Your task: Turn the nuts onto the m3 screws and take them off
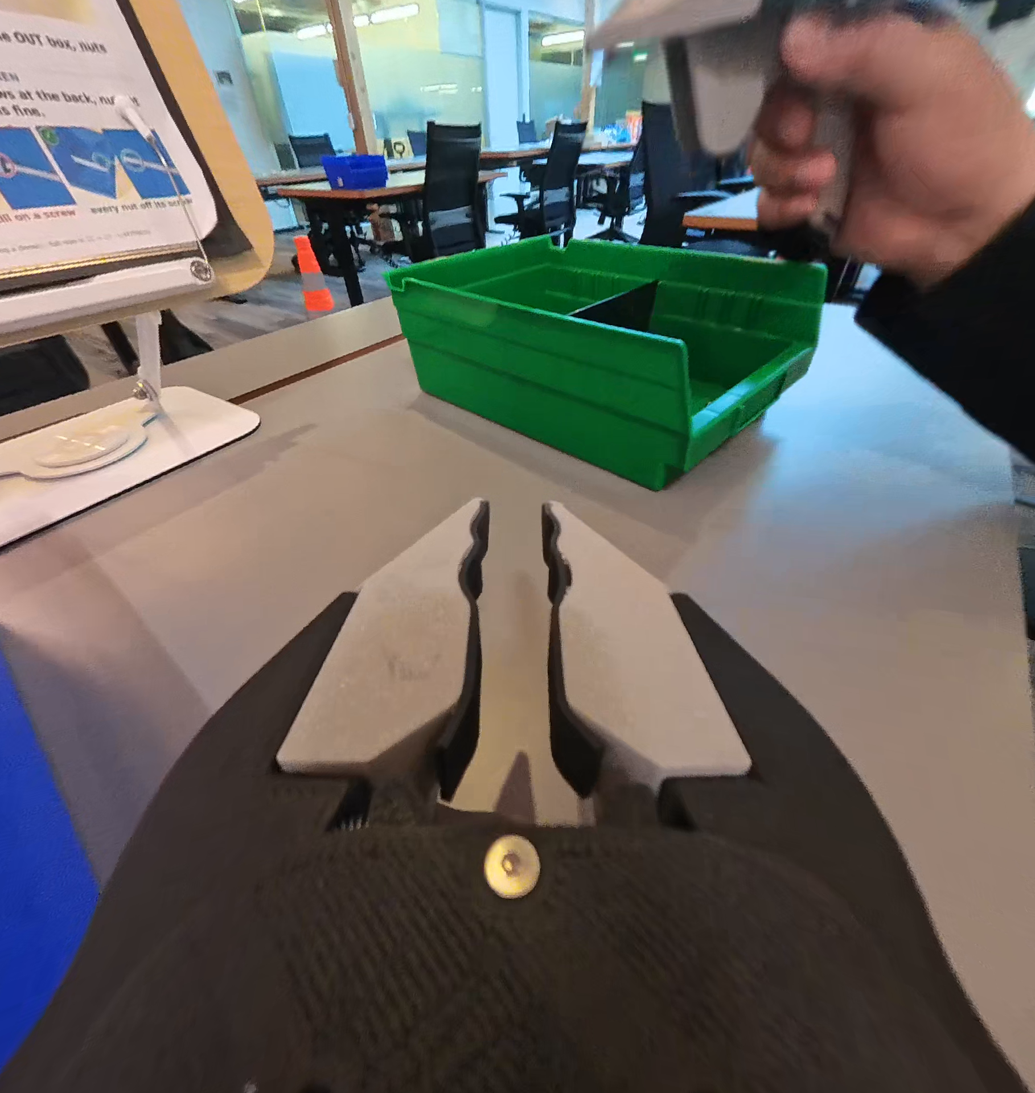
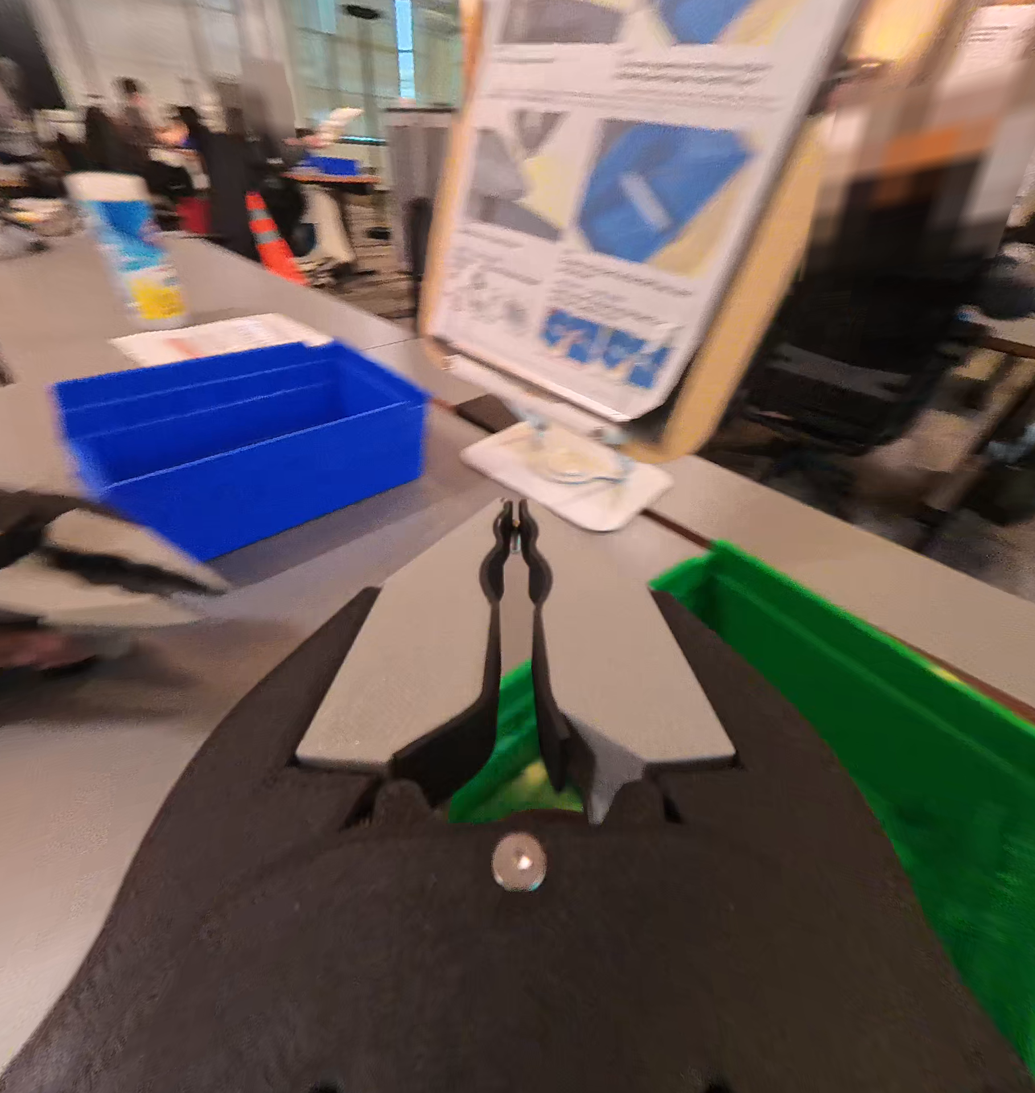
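My left gripper (image 1: 514, 514) is open and empty, low over the grey table (image 1: 799, 562), with the green bin (image 1: 539, 355) ahead of it. A black divider (image 1: 621, 307) splits that bin. My right gripper (image 2: 514, 513) is shut on a tiny shiny metal piece (image 2: 513, 535) pinched at its tips; blur hides whether it is a screw or a nut. It hangs over the near edge of the green bin (image 2: 858, 680), facing the blue bin (image 2: 255, 491). In the left wrist view a hand (image 1: 893, 148) holds the right gripper high at the upper right, blurred.
A white stand (image 1: 107, 437) with an instruction sheet (image 1: 71, 148) stands at the back left; it also shows in the right wrist view (image 2: 568, 479). The blue bin's side (image 1: 6, 828) is at my left. A blue and white canister (image 2: 130, 248), papers (image 2: 219, 337) and an orange cone (image 2: 272, 236) lie beyond. Across from one pair of fingers to the other is roughly 20 cm.
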